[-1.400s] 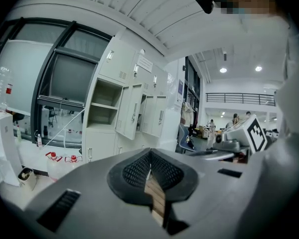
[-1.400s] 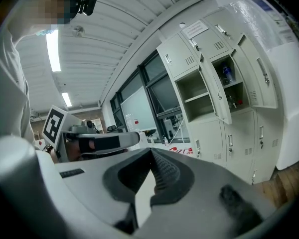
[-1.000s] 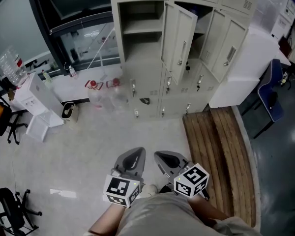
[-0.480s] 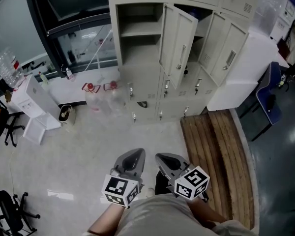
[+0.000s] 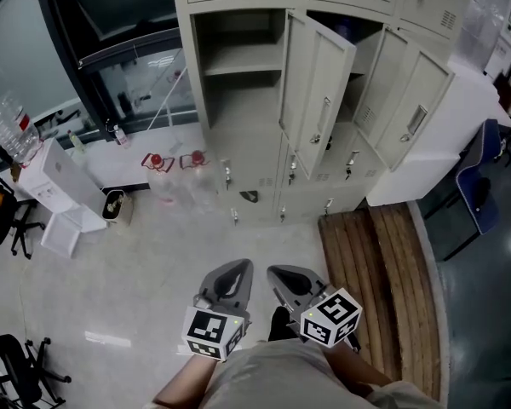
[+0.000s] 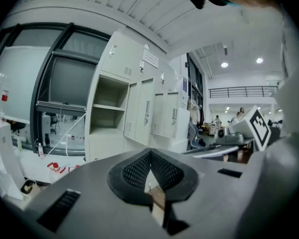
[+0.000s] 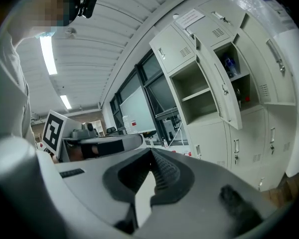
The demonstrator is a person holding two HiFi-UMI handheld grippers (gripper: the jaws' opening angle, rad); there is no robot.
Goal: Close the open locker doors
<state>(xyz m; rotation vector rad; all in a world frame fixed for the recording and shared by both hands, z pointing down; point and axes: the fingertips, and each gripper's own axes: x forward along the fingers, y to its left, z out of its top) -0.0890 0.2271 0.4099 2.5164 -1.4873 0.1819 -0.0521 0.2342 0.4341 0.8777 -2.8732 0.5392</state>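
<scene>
A beige bank of lockers (image 5: 264, 169) stands ahead. One middle door (image 5: 317, 92) swings wide open toward me, and a second door (image 5: 416, 109) to its right is also open. The leftmost compartment (image 5: 238, 58) gapes with a bare shelf; I see no door on it. My left gripper (image 5: 237, 273) and right gripper (image 5: 283, 276) hang side by side near my waist, well short of the lockers, both shut and empty. The open doors (image 7: 224, 91) show in the right gripper view, and the lockers (image 6: 139, 118) in the left gripper view.
A wooden slatted platform (image 5: 379, 288) lies on the floor at right. A white cabinet (image 5: 447, 135) and a blue chair (image 5: 477, 186) stand beside the lockers. Bottles with red caps (image 5: 175, 164), a white box (image 5: 64, 177) and office chairs (image 5: 4, 220) sit left.
The lockers have shifted slightly right and grown larger in the head view as I move closer. Both grippers stay shut at my waist.
</scene>
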